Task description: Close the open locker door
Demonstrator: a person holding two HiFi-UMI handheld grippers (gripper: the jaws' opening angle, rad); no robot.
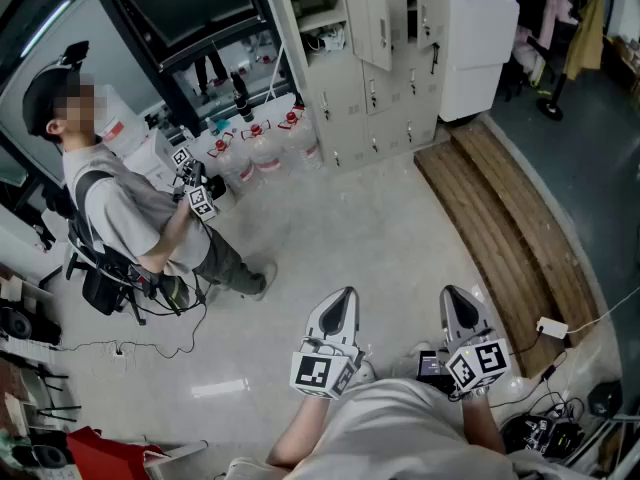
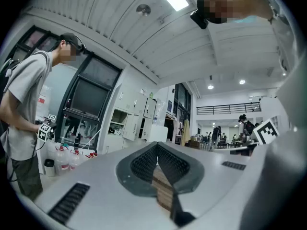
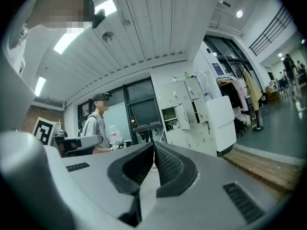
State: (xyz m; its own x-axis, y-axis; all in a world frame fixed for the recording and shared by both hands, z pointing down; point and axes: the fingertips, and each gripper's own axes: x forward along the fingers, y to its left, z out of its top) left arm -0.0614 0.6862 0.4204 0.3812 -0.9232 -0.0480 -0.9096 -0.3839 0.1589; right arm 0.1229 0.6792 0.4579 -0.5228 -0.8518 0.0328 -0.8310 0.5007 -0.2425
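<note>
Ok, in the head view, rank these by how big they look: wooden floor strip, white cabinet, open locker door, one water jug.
1. wooden floor strip, clearly largest.
2. white cabinet.
3. open locker door and water jug look about alike, so I won't rank them. The strip lies nearer the camera, which inflates it.

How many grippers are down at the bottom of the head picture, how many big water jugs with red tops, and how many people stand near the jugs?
Grippers: 2, the left gripper and the right gripper
Water jugs with red tops: 3
Person standing near them: 1
Total: 6
</note>
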